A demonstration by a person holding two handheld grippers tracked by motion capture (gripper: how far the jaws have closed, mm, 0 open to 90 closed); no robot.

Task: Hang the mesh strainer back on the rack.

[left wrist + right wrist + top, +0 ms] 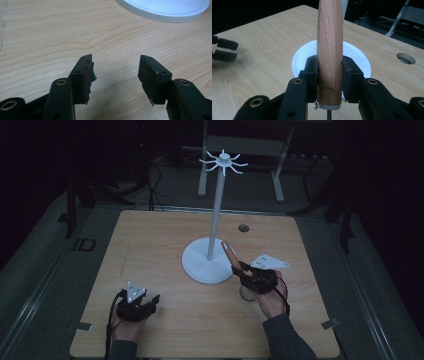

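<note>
A wooden handle (330, 50) engraved "KITCHEN TOOL" stands upright between the jaws of my right gripper (329, 75), which is shut on it. In the high view the handle (228, 251) tilts up and left from the right gripper (244, 270), just right of the white stand's round base (200, 265). The tool's lower end hangs below the hand and is hard to make out. My left gripper (152, 301) rests low at the front left with its jaws open and nothing between them (115, 75).
The white stand has a tall pole (216, 215) topped by a ring of hooks (223, 162). A round hole (243, 227) sits in the wooden table (150, 245) behind the stand. Dark floor, cables and a frame's legs lie beyond the far edge.
</note>
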